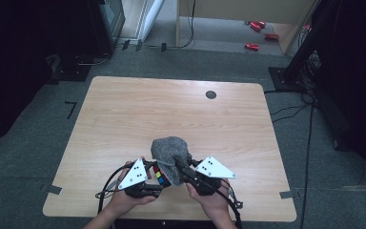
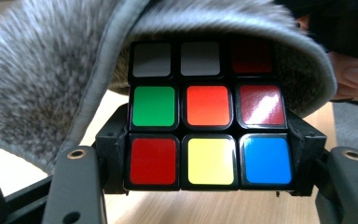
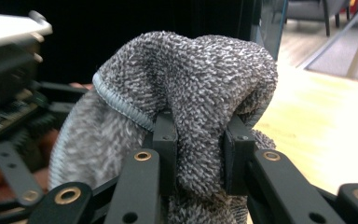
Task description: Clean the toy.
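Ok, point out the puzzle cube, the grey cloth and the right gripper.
puzzle cube (image 2: 207, 106): left gripper view, on its orange centre sticker.
grey cloth (image 3: 200, 88): right gripper view, on the bunched fold above the jaws.
right gripper (image 3: 199, 154): right gripper view, midway between its fingertips, which pinch the cloth.

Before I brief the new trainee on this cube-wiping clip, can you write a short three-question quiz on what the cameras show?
1. True or false: the left tool grips the puzzle cube between its jaws.
2. What does the right tool pinch? A) a sponge B) the grey cloth C) a cable
3. In the left gripper view, which colour is the cube's centre tile on the face towards the camera?

Key:
1. True. The jaws clamp the cube's two sides.
2. B. A fold of the cloth is squeezed between the jaws, and the rest drapes over the cube.
3. Orange.
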Demonstrator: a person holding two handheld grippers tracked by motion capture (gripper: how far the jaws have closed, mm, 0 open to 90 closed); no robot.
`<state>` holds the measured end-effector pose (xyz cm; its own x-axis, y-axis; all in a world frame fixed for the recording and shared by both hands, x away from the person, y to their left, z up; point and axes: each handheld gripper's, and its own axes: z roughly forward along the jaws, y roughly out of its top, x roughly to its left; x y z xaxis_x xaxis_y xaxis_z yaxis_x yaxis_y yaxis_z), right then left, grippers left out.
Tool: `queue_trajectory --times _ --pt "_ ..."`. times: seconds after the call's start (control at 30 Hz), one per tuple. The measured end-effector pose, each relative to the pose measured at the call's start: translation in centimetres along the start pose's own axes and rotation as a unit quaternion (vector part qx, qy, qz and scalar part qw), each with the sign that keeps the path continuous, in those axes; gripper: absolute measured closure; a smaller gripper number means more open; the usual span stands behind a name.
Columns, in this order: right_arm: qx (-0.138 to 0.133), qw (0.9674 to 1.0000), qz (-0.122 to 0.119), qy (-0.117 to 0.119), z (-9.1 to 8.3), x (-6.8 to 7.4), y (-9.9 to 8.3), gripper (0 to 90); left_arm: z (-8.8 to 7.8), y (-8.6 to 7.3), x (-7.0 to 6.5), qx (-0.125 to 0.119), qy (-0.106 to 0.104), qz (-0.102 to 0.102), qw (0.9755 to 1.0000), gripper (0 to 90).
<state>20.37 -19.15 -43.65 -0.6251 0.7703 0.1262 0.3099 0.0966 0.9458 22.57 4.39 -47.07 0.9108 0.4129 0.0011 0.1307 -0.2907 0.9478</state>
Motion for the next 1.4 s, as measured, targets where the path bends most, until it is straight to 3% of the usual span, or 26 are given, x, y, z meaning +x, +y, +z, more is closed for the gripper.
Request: queue_trajectory --times 0.1,0.2,0.3,0.33,0.43,0.53,0.6,0.67,0.8,0.9,1.03,1.2,1.3,1.4 --pt "0.016 0.9997 0.014 -0.014 0.2 -0.7 -0.6 72.7 0.1 0.0 0.1 0.006 0.010 -0.002 0.9999 34.3" --pt "0.007 1.0000 -0.005 -0.004 0.0 -0.1 -0.3 72.5 0.2 0.1 -0.1 0.023 0.025 0.007 0.9994 34.3" --pt "0.007 0.9997 -0.022 -0.007 0.2 0.4 -0.3 72.4 0.1 0.3 -0.6 0.025 0.038 0.025 0.9986 34.3" --pt "0.006 0.9998 -0.018 -0.005 0.3 0.3 -0.5 72.3 0.0 0.3 -0.6 0.025 0.038 0.032 0.9984 34.3" --pt "0.026 0.9995 -0.004 -0.015 0.7 -0.8 -1.0 72.3 -0.2 0.4 -0.5 0.007 0.031 0.020 0.9993 34.3" --pt "0.028 0.9994 0.017 -0.014 0.5 -1.3 -1.0 72.2 -0.4 0.4 -0.1 -0.005 0.018 0.010 0.9998 34.3" --pt "0.015 0.9998 0.007 -0.009 0.1 -0.9 -0.7 72.0 -0.3 0.2 0.0 0.001 0.024 0.012 0.9996 34.3" --pt "-0.004 0.9999 -0.002 0.011 -0.1 -0.4 -0.4 71.8 -0.3 0.1 0.0 0.006 0.032 0.018 0.9993 34.3" --pt "0.002 1.0000 -0.001 0.007 0.4 -0.6 -0.8 71.9 -0.6 0.2 -0.1 -0.006 0.028 0.025 0.9993 34.3" --pt "0.017 0.9996 0.021 -0.005 0.7 -1.8 -1.5 72.0 -1.1 0.4 0.3 -0.036 0.011 -0.001 0.9993 34.3" --pt "0.023 0.9994 0.024 -0.005 0.8 -2.1 -1.7 71.9 -1.5 0.2 1.0 -0.048 0.014 -0.016 0.9986 34.3" --pt "0.029 0.9987 0.034 0.026 1.4 -1.3 -2.3 72.1 -1.9 0.3 1.3 -0.070 0.009 -0.038 0.9968 34.3" --pt "0.030 0.9964 0.060 0.051 1.6 -1.2 -2.6 72.1 -2.2 0.4 1.7 -0.083 0.004 -0.056 0.9949 34.3" --pt "0.047 0.9942 0.062 0.075 2.0 -0.7 -3.0 72.0 -2.3 0.3 2.1 -0.087 0.002 -0.069 0.9938 34.3"
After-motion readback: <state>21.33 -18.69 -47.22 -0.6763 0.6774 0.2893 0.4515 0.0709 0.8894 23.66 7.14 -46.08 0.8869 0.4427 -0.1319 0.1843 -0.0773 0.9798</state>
